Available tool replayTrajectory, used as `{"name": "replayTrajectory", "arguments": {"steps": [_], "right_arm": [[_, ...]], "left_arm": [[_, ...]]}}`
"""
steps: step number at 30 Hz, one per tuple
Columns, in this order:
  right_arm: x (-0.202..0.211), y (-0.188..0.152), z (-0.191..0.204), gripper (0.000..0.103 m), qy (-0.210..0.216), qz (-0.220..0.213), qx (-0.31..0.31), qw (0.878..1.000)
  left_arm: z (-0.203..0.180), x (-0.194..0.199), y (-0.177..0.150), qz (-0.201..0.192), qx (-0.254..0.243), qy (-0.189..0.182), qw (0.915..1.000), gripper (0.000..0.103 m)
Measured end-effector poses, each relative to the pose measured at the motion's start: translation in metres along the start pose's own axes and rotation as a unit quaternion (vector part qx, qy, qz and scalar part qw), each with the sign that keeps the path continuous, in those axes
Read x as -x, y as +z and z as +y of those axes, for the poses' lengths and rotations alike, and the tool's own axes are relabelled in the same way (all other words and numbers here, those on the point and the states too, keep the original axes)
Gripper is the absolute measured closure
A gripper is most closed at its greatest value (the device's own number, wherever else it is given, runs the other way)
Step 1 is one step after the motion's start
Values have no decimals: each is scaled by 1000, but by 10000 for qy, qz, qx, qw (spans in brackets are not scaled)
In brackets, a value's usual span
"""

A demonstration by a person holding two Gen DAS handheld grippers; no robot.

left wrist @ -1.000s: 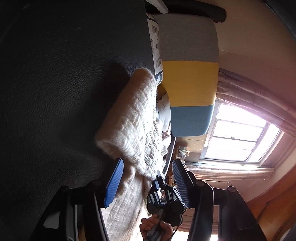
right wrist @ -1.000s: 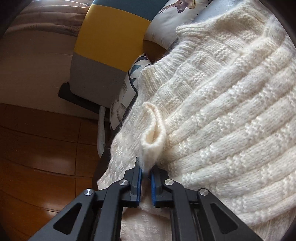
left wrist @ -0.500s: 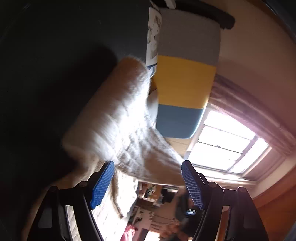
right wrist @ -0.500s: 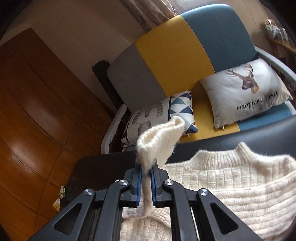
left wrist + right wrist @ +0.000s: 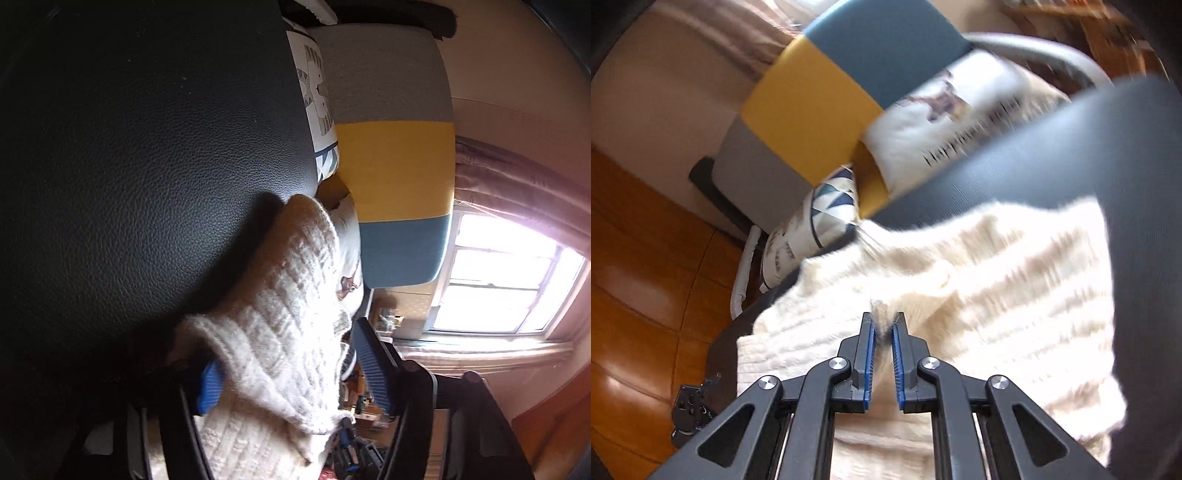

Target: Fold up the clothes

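Note:
A cream knitted sweater (image 5: 997, 280) lies on a black leather surface (image 5: 1089, 147), partly folded over itself. My right gripper (image 5: 883, 325) is shut on a fuzzy fold of the sweater, low over the garment's left half; this view is blurred. In the left wrist view the sweater (image 5: 291, 317) runs up between the blue pads (image 5: 369, 365) of my left gripper (image 5: 286, 345). That gripper stands wide open astride the knit without pinching it. Its left pad is half hidden by the fabric.
A grey, yellow and blue chair (image 5: 820, 107) with printed cushions (image 5: 945, 122) stands just beyond the black surface (image 5: 147, 184). Wooden floor (image 5: 639, 277) lies to the left, with a small black object (image 5: 689, 410) on it. A bright window (image 5: 506, 284) and curtain (image 5: 517, 177) are in the left wrist view.
My right gripper lifted the pinched fold up, then carried it down onto the sweater's body. The left gripper stayed open while its view swung and the knit shifted between its fingers.

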State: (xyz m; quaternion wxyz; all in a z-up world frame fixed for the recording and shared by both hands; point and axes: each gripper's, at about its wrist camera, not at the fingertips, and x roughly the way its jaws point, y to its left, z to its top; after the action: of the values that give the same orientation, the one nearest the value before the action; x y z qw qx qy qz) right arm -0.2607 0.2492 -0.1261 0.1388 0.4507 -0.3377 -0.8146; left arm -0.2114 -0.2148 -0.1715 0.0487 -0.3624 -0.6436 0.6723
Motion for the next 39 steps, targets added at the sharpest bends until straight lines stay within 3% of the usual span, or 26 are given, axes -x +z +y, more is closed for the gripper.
{"name": "replayTrajectory", "arguments": {"steps": [1, 4, 7, 9, 12, 14, 16, 19, 20, 23, 25, 26, 27, 28, 30, 32, 35, 37, 39], "right_arm": [[-4, -5, -13, 93, 46, 29, -164, 9999], [1, -16, -43, 91, 455, -58, -707, 9964], [12, -24, -60, 88, 882, -233, -1197, 9886], [14, -22, -63, 86, 938, -347, -1351, 9858], [13, -17, -45, 86, 459, -359, -832, 9948], [23, -15, -11, 88, 167, -522, 142, 9984], [38, -20, 12, 88, -157, -712, 950, 9928], [24, -23, 2, 88, -1163, -308, 1196, 9855], [22, -24, -6, 88, -1271, -243, 1171, 9847], [24, -26, -26, 91, -1119, -256, 944, 9889], [26, -27, -23, 86, -1113, -243, 1007, 9884], [27, -27, -24, 83, -845, -197, 848, 9926], [28, -26, -28, 73, -394, -114, 535, 9977], [29, -25, -35, 71, 43, -28, 143, 9999], [28, -23, -45, 70, 330, 31, -511, 9981], [28, -23, -52, 70, 408, -43, -884, 9952], [27, -28, -66, 68, 845, -192, -1650, 9825], [27, -30, -65, 64, 975, -338, -1815, 9780], [26, -30, -57, 63, 824, -416, -1626, 9824]], "left_arm": [[-1, -2, -1, -13, -38, 45, 10000, 61], [-4, -7, -3, -50, -153, 179, 9997, 73], [-8, -13, -5, -88, -267, 314, 9991, 73], [-10, -17, -7, -113, -344, 403, 9985, 73], [-13, -22, -9, -151, -458, 537, 9974, 77], [-20, -21, -11, -247, -658, 534, 9961, 77], [-29, -27, -10, -267, -973, 568, 9933, 77], [-23, -44, -22, 64, -1168, 871, 9893, 78], [-22, -48, -24, 132, -1221, 931, 9881, 78], [-31, -52, -21, 180, -1412, 965, 9851, 78], [-29, -49, -24, 225, -1412, 958, 9851, 78], [-29, -51, -23, 265, -1347, 912, 9863, 77], [-25, -48, -23, 302, -1277, 871, 9875, 76], [-10, -36, -32, 327, -1205, 847, 9886, 76], [14, -21, -55, 360, -1118, 827, 9896, 73], [26, -7, -59, 378, -1140, 842, 9892, 69], [22, -6, -60, 401, -1083, 807, 9900, 59], [17, -5, -57, 403, -1103, 823, 9897, 57], [12, -5, -55, 405, -1122, 840, 9893, 56]]}}
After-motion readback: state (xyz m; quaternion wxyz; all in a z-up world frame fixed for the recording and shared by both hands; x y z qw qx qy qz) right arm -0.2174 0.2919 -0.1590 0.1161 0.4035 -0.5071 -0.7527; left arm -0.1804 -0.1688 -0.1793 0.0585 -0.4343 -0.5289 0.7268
